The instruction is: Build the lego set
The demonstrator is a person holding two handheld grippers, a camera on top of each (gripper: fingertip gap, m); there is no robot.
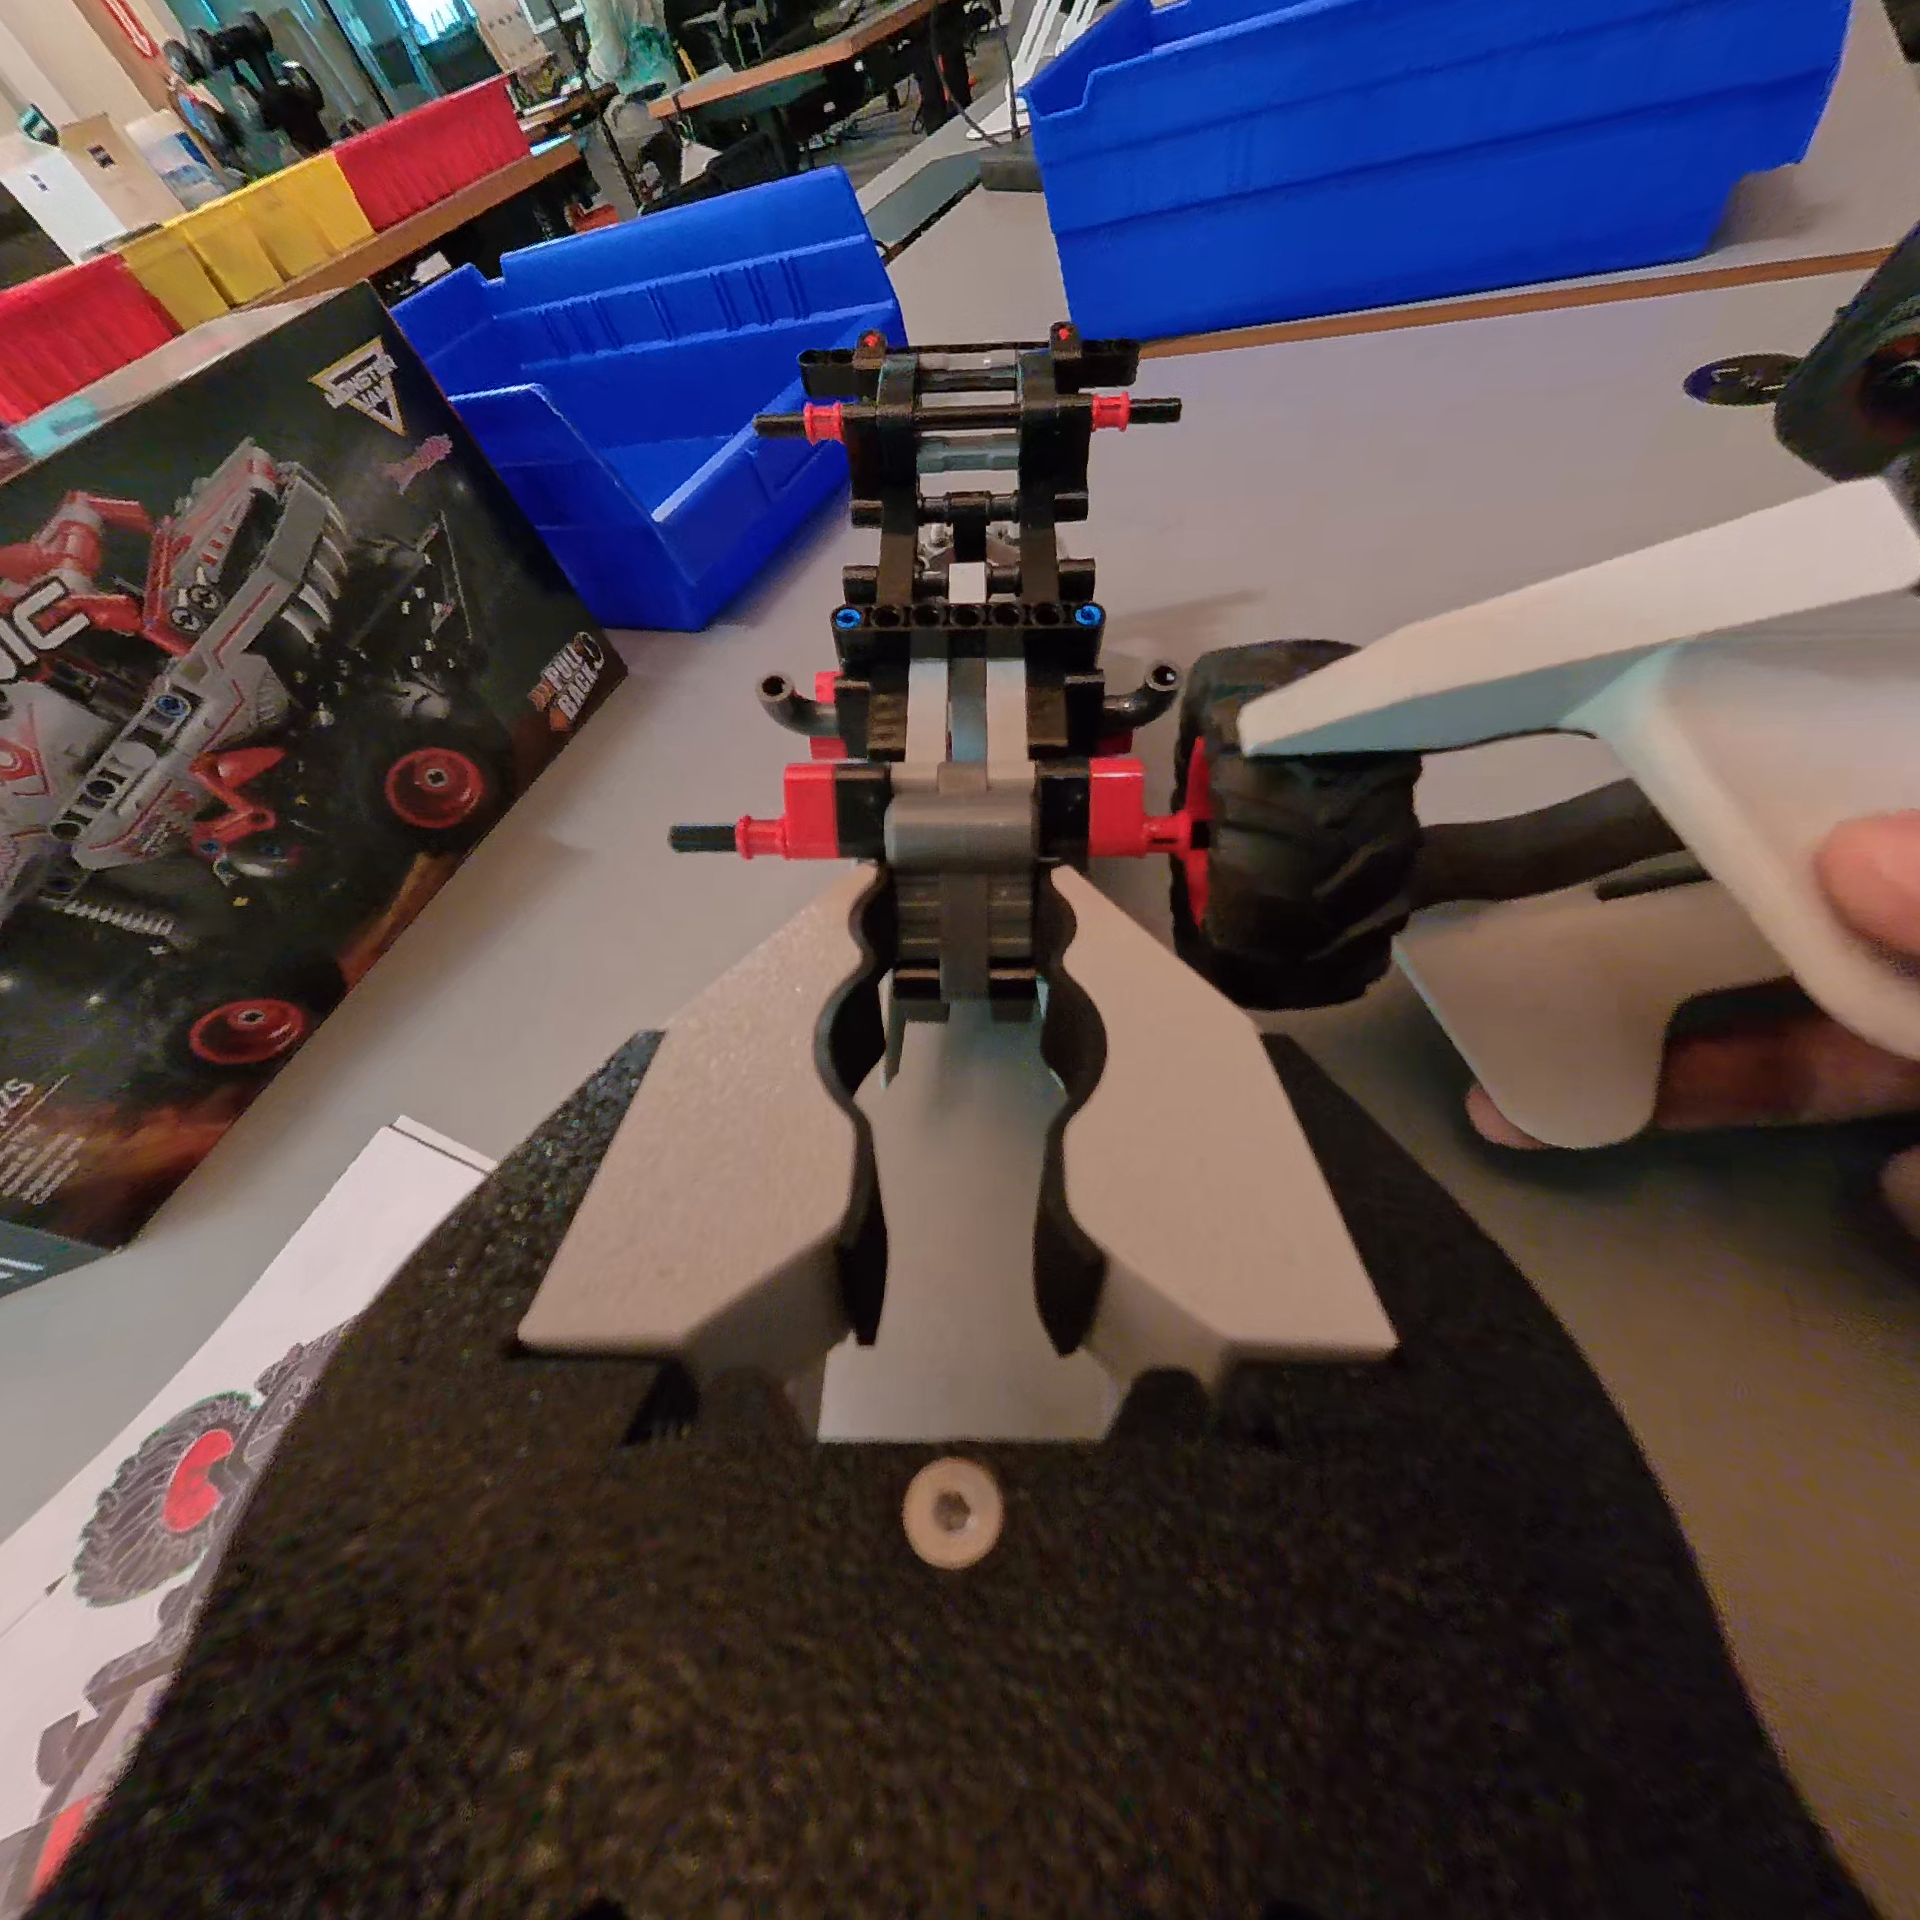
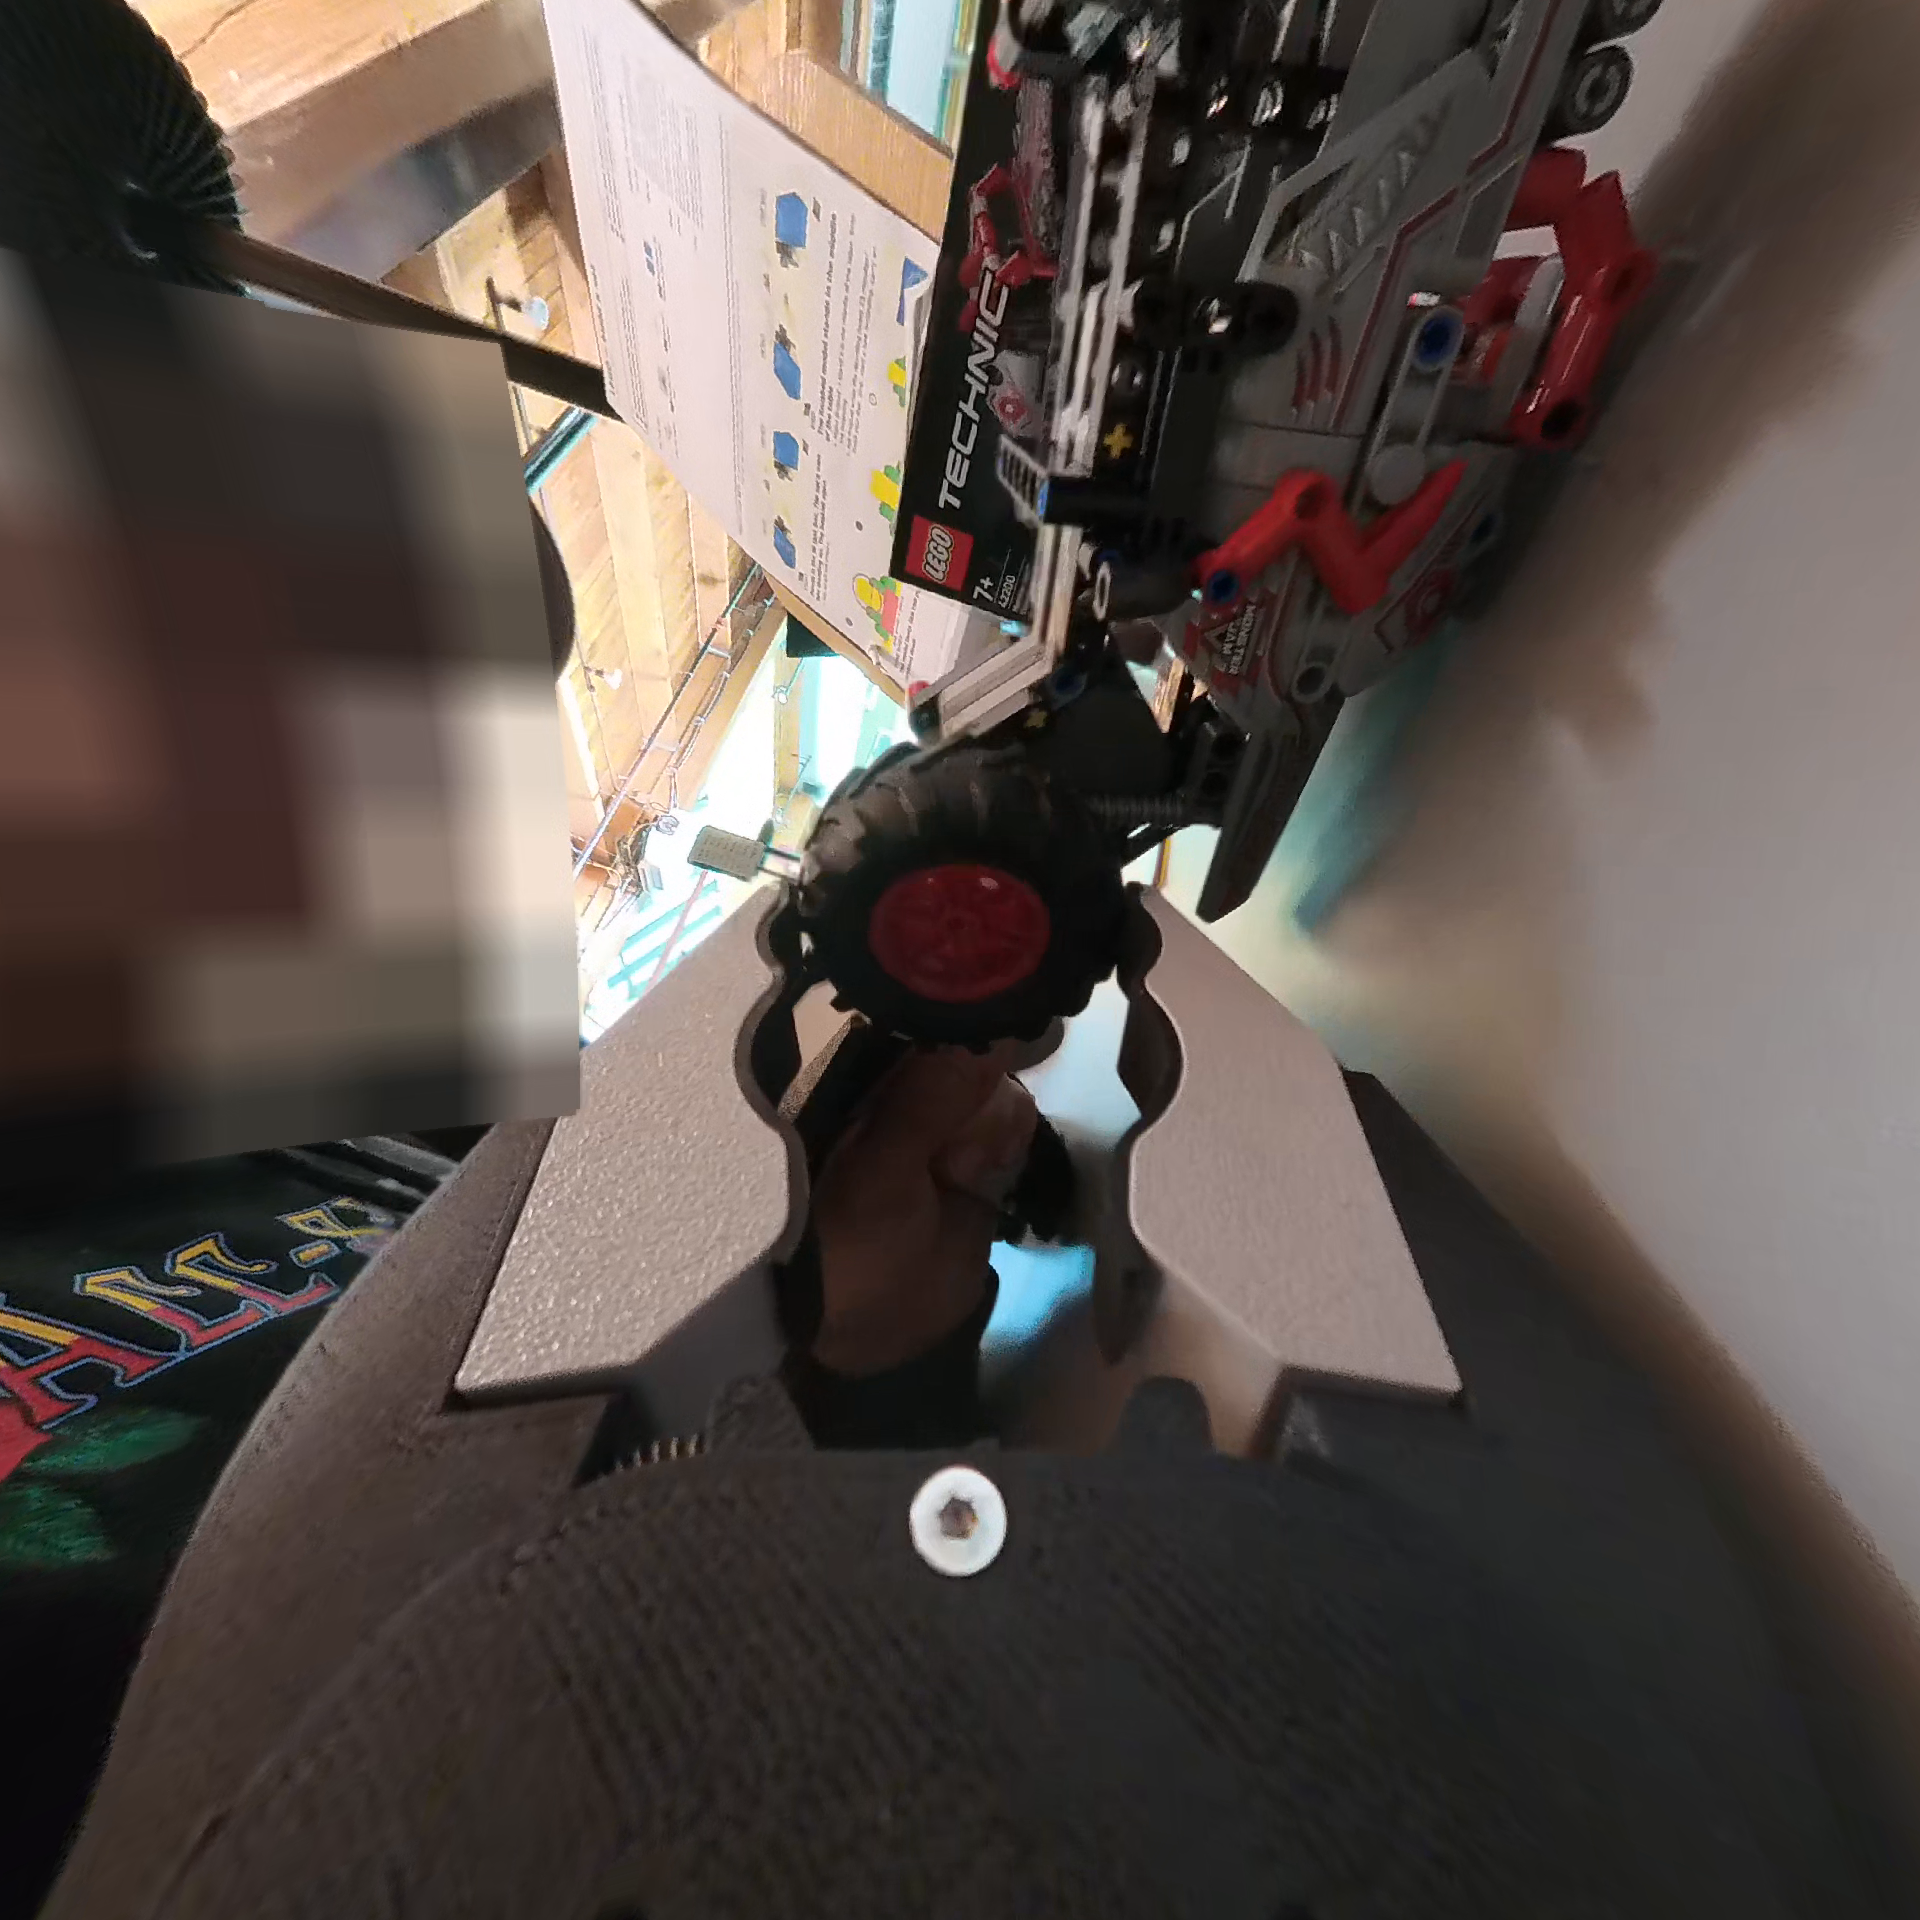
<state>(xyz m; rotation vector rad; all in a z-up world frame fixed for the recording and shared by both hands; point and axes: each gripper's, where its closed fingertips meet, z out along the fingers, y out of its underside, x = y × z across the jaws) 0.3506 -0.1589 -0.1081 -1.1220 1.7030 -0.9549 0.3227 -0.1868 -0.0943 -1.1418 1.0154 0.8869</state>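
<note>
My left gripper (image 1: 961, 925) is shut on the near end of a black, red and grey lego chassis (image 1: 961, 644) and holds it above the grey table, pointing away from me. A black tyre with a red hub (image 1: 1288, 831) sits at the red axle end on the chassis's right side. The right gripper's pale fingers (image 1: 1558, 675) close over that tyre from the right. In the right wrist view my right gripper (image 2: 956, 935) is shut on the same wheel (image 2: 956, 930), red hub facing me. The chassis's left axle (image 1: 717, 836) is bare.
The lego set box (image 1: 229, 686) lies on the table at left, and shows tilted in the right wrist view (image 2: 1247, 364). An instruction booklet (image 1: 156, 1455) lies at the near left. Blue bins (image 1: 665, 416) stand behind the chassis. A person's hand (image 1: 1870, 883) holds the right gripper. Tip to tip, the grippers are about 4 cm apart.
</note>
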